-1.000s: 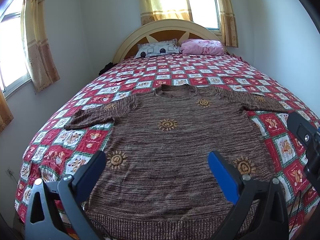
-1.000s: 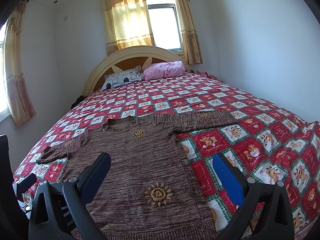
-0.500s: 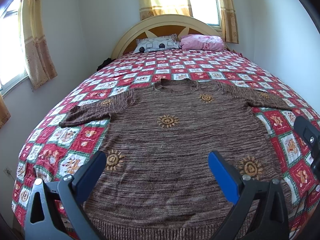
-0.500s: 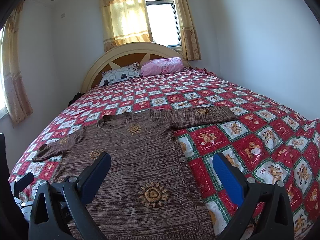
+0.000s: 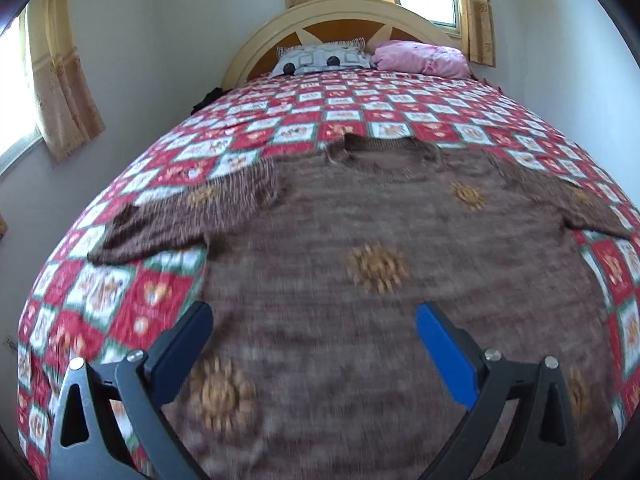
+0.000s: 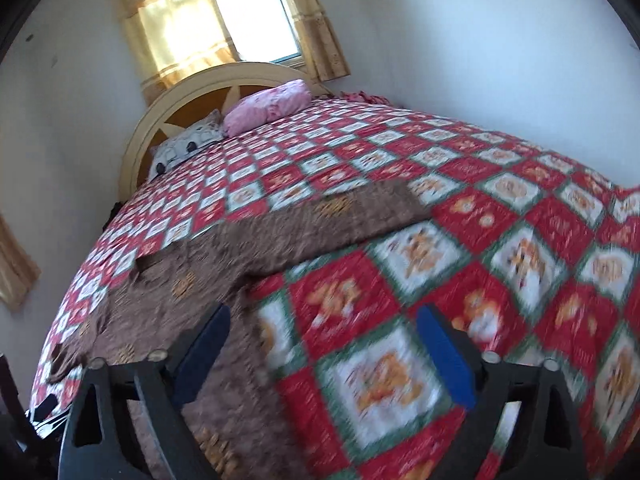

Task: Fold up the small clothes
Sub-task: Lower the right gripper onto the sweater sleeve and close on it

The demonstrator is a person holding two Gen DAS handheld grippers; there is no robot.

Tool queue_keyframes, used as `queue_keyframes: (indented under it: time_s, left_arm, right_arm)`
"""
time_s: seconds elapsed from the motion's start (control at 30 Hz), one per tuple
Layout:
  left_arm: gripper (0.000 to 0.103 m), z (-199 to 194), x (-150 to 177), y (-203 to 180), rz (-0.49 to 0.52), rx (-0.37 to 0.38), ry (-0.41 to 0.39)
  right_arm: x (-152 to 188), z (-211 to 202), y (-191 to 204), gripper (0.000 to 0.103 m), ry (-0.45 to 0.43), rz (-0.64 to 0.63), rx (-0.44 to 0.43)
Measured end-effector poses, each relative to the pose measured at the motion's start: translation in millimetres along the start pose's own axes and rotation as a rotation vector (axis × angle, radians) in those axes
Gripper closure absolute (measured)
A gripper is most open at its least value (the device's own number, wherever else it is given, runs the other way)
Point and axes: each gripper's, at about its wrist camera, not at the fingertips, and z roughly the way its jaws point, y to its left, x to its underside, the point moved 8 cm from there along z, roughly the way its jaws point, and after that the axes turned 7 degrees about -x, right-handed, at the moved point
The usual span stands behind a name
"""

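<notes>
A brown knit sweater (image 5: 380, 280) with orange sun motifs lies flat on the bed, front up, both short sleeves spread out, neck toward the headboard. My left gripper (image 5: 312, 320) is open and empty, hovering over the sweater's lower body. My right gripper (image 6: 320, 324) is open and empty, above the sweater's right side edge and the quilt beside it. In the right wrist view the sweater (image 6: 224, 264) runs to the left, with its right sleeve (image 6: 360, 212) stretched across the quilt. Both views are motion-blurred.
The bed is covered by a red, white and green patchwork quilt (image 5: 132, 300). A patterned pillow (image 5: 320, 58) and a pink pillow (image 5: 420, 56) lie by the curved headboard (image 5: 340, 12). Walls stand close on both sides; curtained windows are behind.
Both grippers have moved forward and lower over the bed. The right gripper has swung right and tilted, now over the quilt beside the sweater. Both stay open.
</notes>
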Motion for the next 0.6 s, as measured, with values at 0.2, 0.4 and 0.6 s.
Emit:
queue_keyframes:
  time_s: [0.2,0.4,0.6]
  left_arm:
    - [0.0,42,-18,4,-0.017,-0.028,0.004]
    - [0.0,75,-8,15,-0.08,-0.038,0.065]
    - [0.0,94,2,14,-0.118,0.007,0.157]
  right_arm:
    - [-64,76,-62,0.029,0.053,0.051,0.11]
    - [-64,157,-92,0.058,0.196,0.039,0.171]
    - [-52,183,-96,0.058,0.239,0.014,0.225]
